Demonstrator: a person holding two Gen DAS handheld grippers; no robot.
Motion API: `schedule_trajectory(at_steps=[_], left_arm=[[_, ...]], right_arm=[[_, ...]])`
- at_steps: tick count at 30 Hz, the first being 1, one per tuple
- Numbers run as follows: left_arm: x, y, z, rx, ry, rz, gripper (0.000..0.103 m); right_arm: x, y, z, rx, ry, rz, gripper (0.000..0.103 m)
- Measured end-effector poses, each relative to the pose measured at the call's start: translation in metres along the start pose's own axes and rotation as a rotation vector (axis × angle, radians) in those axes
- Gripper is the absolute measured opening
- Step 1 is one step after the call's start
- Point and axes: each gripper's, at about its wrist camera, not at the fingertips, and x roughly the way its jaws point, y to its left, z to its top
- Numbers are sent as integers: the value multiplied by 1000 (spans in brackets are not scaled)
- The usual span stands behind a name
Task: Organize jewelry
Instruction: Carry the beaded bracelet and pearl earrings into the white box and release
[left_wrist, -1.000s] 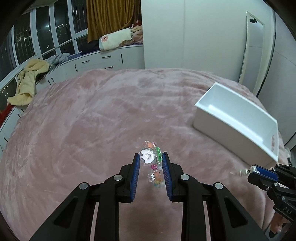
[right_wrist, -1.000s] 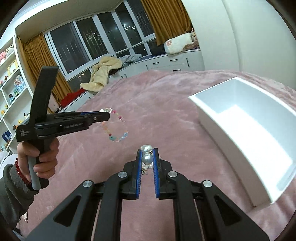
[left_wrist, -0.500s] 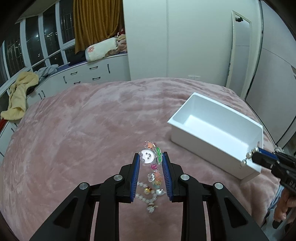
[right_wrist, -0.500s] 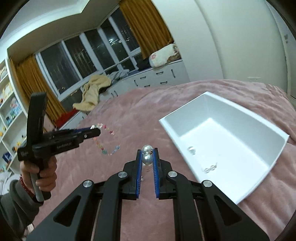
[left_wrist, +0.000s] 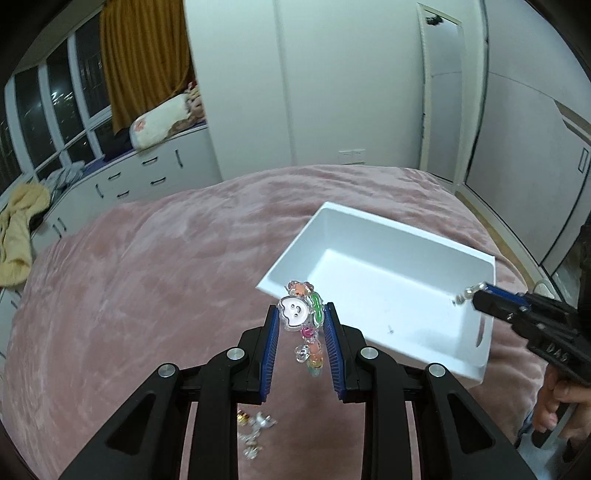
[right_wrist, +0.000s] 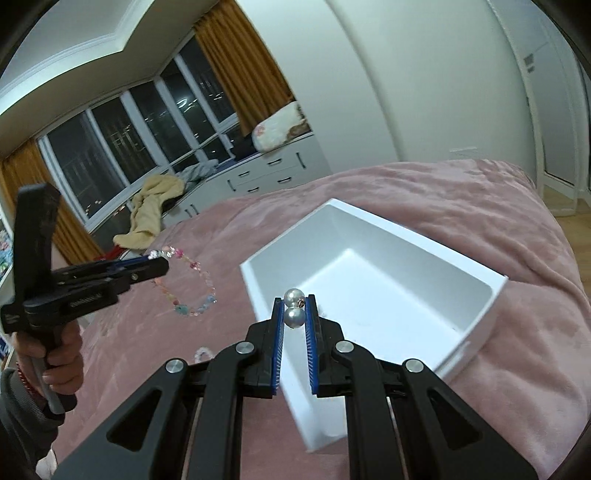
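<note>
- Step in hand, as I judge it: carrying two pieces to the white box (left_wrist: 373, 236), which sits on the pink blanket (left_wrist: 147, 266)
- Left gripper (left_wrist: 300, 320) is clenched on a colourful charm bracelet (left_wrist: 295, 312); a white smiley-face charm sits up at the tips and the rest of the beads dangle between the fingers
- From the left wrist view the box lies at about 2 o'clock of those tips, its near corner just past them; the bracelet does not look to be over the opening yet
- Right gripper (right_wrist: 294, 314) is pinched on a pearl earring (right_wrist: 294, 316), one pearl between the pads and a second just above the tips
- In the right wrist view the pearls appear over the box's near-left wall, the cavity running off toward 1 o'clock
- More jewelry (left_wrist: 255, 432) lies on the blanket at 6 o'clock, under the left gripper
- Next move likely calls for easing both loads forward over the cavity, lowering, then opening; the dangling loop could snag the rim
</note>
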Motion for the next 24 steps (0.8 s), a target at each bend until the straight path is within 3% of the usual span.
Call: schedule_trajectory(at_steps=[17, 24], left_arm=[[97, -68, 28, 51, 111, -41, 29], [144, -84, 30, 61, 171, -42, 29]], right_arm=[[31, -32, -22, -93, 56, -205, 12], [32, -35, -22, -100, 26, -206, 12]])
